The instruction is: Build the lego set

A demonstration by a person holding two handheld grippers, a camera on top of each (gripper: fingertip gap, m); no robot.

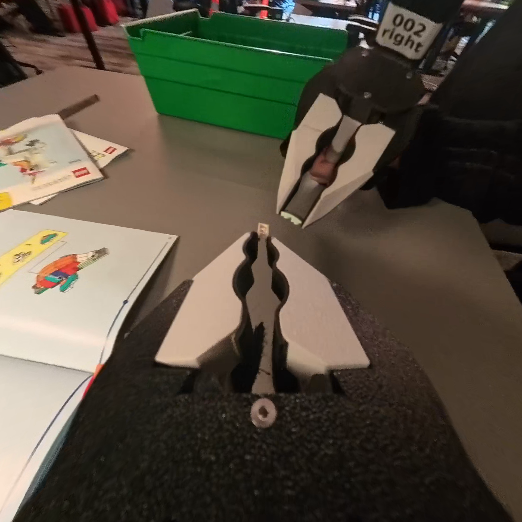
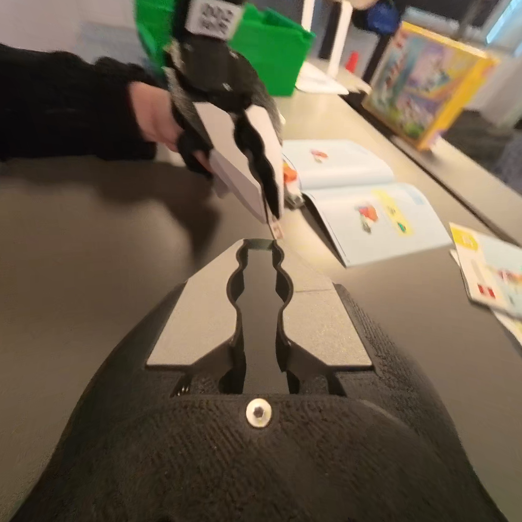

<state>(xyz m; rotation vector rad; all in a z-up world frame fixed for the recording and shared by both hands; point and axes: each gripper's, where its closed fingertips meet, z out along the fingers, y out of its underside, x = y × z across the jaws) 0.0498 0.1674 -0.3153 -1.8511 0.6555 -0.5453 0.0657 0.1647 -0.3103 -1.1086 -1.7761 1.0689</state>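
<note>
My left gripper (image 1: 261,239) is shut on a small pale lego piece (image 1: 263,227) that sticks out past its tips, held a little above the grey table (image 1: 197,175). My right gripper (image 2: 260,243) is shut on a thin pale-green flat piece (image 2: 258,244) that spans its tips. In the left wrist view the right gripper (image 1: 292,221) points down and left, its flat piece (image 1: 290,217) just right of the small piece. In the right wrist view the left gripper (image 2: 274,219) holds the small piece (image 2: 277,229) right above my right fingertips. The two pieces are nearly touching.
An open instruction booklet (image 1: 70,282) lies on the left, with closed booklets (image 1: 42,158) behind it. A green bin (image 1: 231,79) stands at the back. An orange-and-white part-built model (image 2: 291,175) sits by the booklet (image 2: 367,214). A yellow-edged set box (image 2: 423,84) stands farther off. Left and right tips are no more than a few centimetres apart.
</note>
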